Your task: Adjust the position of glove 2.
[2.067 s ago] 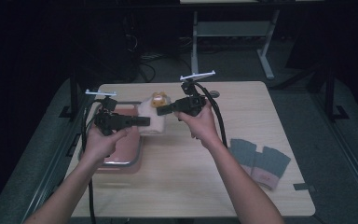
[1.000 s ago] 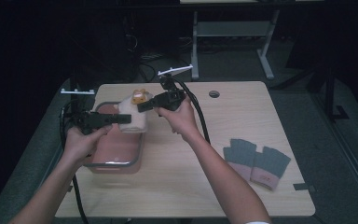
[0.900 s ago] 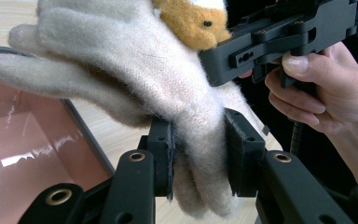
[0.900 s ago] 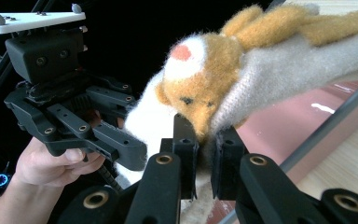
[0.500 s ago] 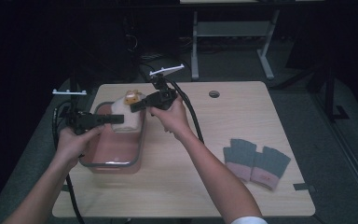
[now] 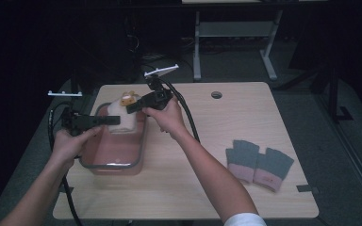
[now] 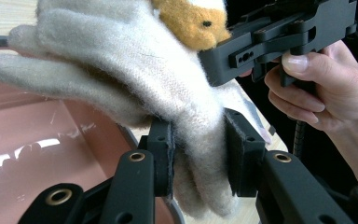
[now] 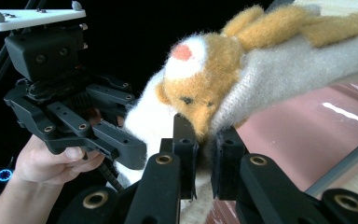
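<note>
Light wooden table [image 6: 245, 141] in a dark room, with a white metal desk frame [image 6: 235, 33] on the far side and a pair of grey and pink gloves [image 6: 258, 162] lying near the right edge. Pink see-through tub [image 6: 115, 162] on the left part of the table. Fluffy cream glove [image 6: 125, 117] with a little orange animal on it, held up over the far end of the tub, between both tools. Left gripper [image 6: 113, 120] closed tight on the glove from the left, pads squeezing the woolly cuff. Right gripper [image 6: 132, 107] closed too, pinching the glove from the right, just under the orange animal. Seen from high up, just a small pale lump over the tub. Seen from the left gripper view, the glove's [image 7: 121, 70] long soft fingers and the right hand [image 7: 326, 93]. Seen from the right gripper view, the animal's face with a pink spot on top [image 8: 200, 88]
</note>
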